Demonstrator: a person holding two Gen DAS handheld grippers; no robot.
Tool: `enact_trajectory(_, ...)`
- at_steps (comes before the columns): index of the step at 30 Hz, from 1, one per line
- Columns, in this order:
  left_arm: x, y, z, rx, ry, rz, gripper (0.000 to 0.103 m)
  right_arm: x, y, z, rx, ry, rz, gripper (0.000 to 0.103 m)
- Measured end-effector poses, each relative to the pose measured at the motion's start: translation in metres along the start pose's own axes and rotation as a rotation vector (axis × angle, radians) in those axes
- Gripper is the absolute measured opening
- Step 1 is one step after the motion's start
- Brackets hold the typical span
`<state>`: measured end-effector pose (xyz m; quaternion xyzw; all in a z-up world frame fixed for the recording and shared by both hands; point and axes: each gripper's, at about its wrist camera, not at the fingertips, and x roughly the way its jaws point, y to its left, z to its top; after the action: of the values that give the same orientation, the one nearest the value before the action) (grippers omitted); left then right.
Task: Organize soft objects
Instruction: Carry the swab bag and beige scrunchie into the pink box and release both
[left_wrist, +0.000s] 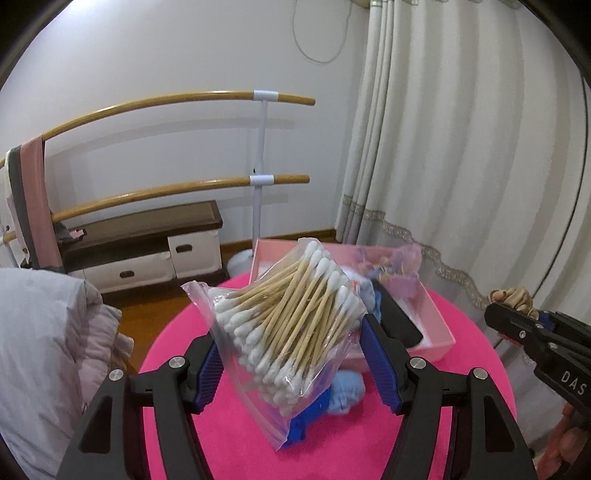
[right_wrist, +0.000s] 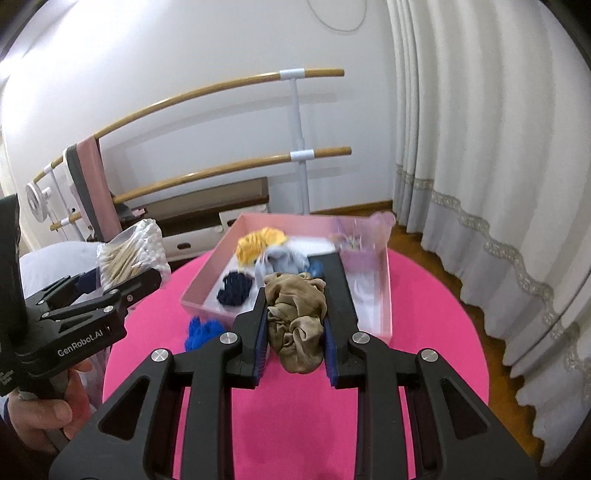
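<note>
Pink surface: a round table (right_wrist: 436, 332) with a bright pink felt-like cover carries the work; it shows in both wrist views.
Left gripper (left_wrist: 291, 343): its two blue-padded fingers press from both sides on a clear zip bag of cotton swabs (left_wrist: 288, 325), so it grasps the bag. The bag is lifted above the table and is tilted.
Cotton swabs: wooden sticks with white tips, packed close together inside the bag; in the right wrist view the same bag (right_wrist: 129, 254) sits at the left, between the left gripper's fingers.
Right gripper (right_wrist: 295, 325): clenched on a crumpled beige stocking-like cloth (right_wrist: 295, 321), which fills the narrow gap between the pads and hangs out a little at the near end.
Pink box (right_wrist: 384, 295): a shallow open box on the far part of the table, just behind both grippers.
Inside the box: a yellow cloth (right_wrist: 258, 243), a dark navy knitted piece (right_wrist: 234, 288), a pale blue-white cloth (right_wrist: 286, 258), a black flat object (right_wrist: 340, 280) and a thin clear bag (right_wrist: 358, 236) at the far right corner; that corner is blurred.
On the table: a bright blue knitted piece (right_wrist: 201, 330) lies beside the near left corner of the box.
Person: a hand (right_wrist: 44, 410) holds the handle of the left gripper.
Background: wooden bars on a white stand (right_wrist: 299, 147), a low dark bench (left_wrist: 147, 229), a white curtain (right_wrist: 498, 147).
</note>
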<state>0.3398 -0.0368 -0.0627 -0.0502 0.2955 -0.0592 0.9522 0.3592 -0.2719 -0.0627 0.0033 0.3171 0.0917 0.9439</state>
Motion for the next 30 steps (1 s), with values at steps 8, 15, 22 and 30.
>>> enact_trajectory(8, 0.022, -0.012, 0.021, 0.030, -0.032, 0.012, 0.064, 0.018, -0.003, 0.026, 0.001, -0.020, 0.001, 0.023)
enact_trajectory(15, 0.048, -0.015, 0.046, 0.026, -0.058, 0.018, 0.064, 0.027, -0.019, 0.045, 0.026, -0.050, -0.019, 0.023)
enact_trajectory(22, 0.100, -0.010, 0.074, 0.013, -0.023, 0.015, 0.064, 0.066, -0.059, 0.062, 0.079, 0.020, -0.035, 0.023)
enact_trajectory(30, 0.162, -0.012, 0.089, 0.002, 0.052, 0.016, 0.064, 0.116, -0.074, 0.056, 0.098, 0.120, -0.015, 0.024)
